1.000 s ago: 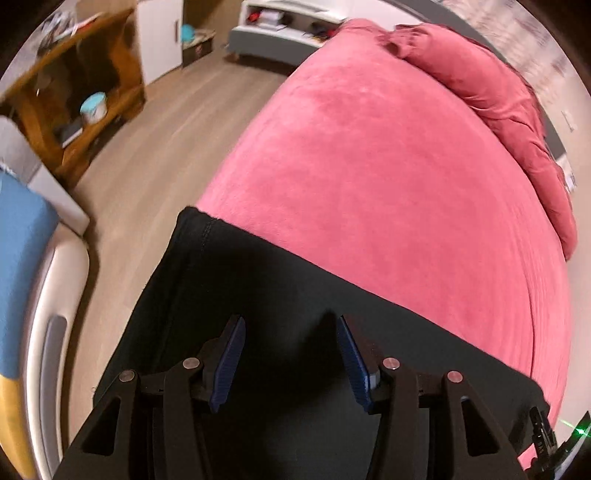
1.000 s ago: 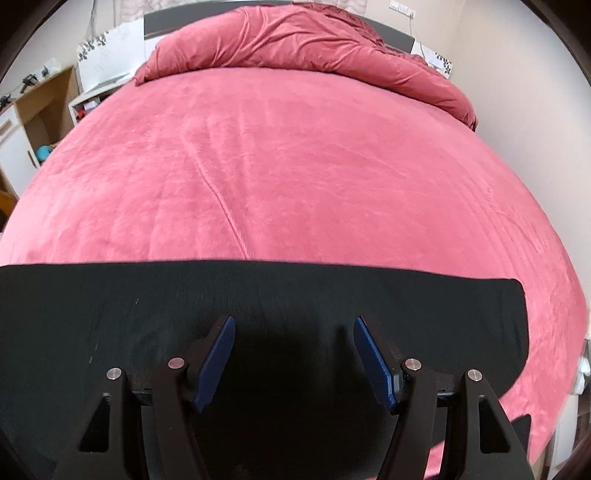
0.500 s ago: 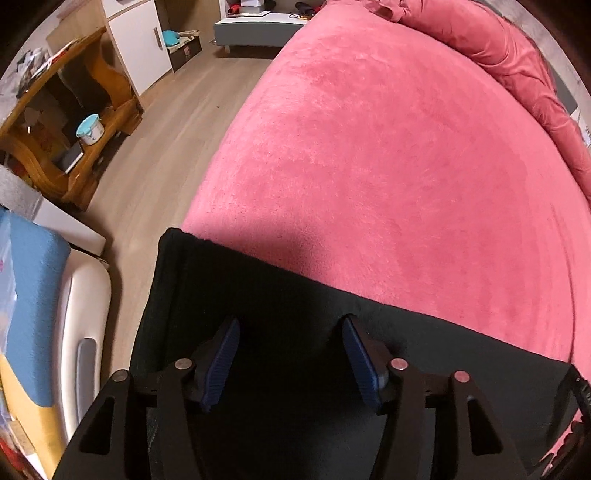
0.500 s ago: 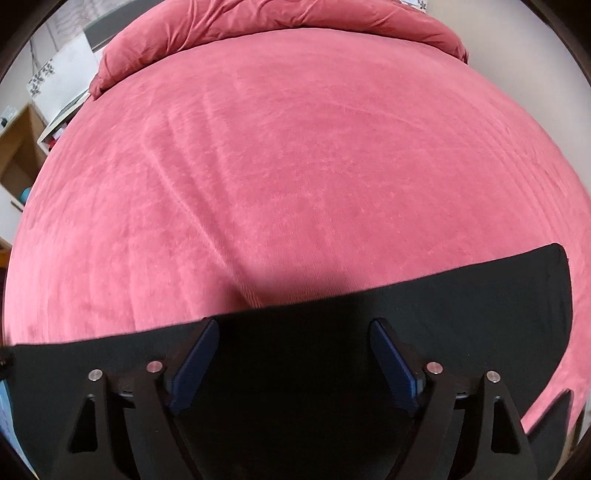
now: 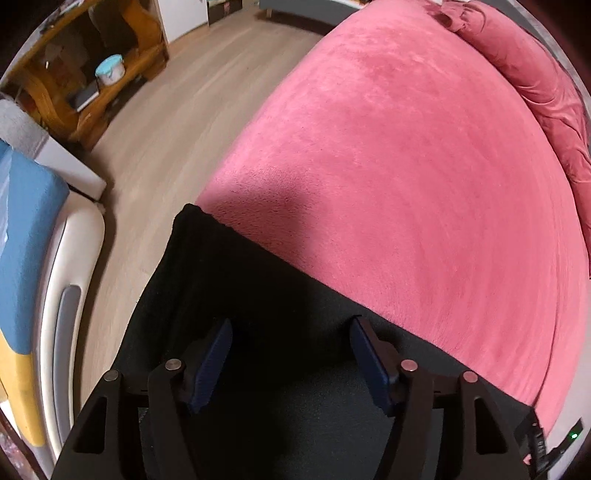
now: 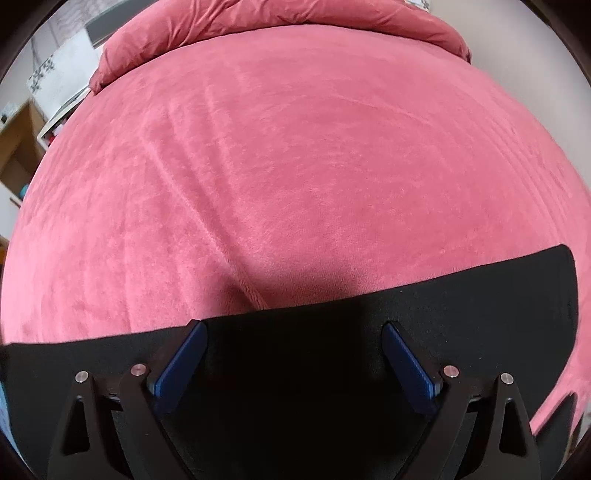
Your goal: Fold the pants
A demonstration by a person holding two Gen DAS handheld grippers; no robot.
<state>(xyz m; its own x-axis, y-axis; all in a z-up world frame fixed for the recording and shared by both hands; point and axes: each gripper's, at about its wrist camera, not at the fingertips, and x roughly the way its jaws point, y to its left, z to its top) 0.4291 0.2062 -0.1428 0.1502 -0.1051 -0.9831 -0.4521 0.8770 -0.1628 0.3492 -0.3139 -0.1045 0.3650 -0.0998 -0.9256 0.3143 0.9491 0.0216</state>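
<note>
Between the blue pads (image 5: pixel 212 360) of the left gripper (image 5: pixel 291 328) lies only black cloth: the jaws stand wide apart and clamp nothing, hanging over the pants (image 5: pixel 258 302). Whether the fingertips touch the fabric cannot be told from this view. Over on the other side, the right gripper (image 6: pixel 293 328) is spread just as wide, its blue pads (image 6: pixel 179 369) over the same pants (image 6: pixel 443 306) near their far edge, holding nothing.

Those pants lie flat as a long dark band across the near edge of the bed (image 5: pixel 406 184). One end reaches the bed's left corner, where the cloth hangs over the side toward the wooden floor (image 5: pixel 159 140); the other end shows in the right view as a squared-off edge on the pink cover (image 6: pixel 295 166). A bunched pink blanket (image 6: pixel 295 18) sits at the head of the bed.

Left of the bed stand a wooden shelf (image 5: pixel 110 92) with a round light-blue tin (image 5: pixel 109 71) on it, and a cream and blue piece of furniture (image 5: pixel 33 258) close by. No writing or labels can be read anywhere.
</note>
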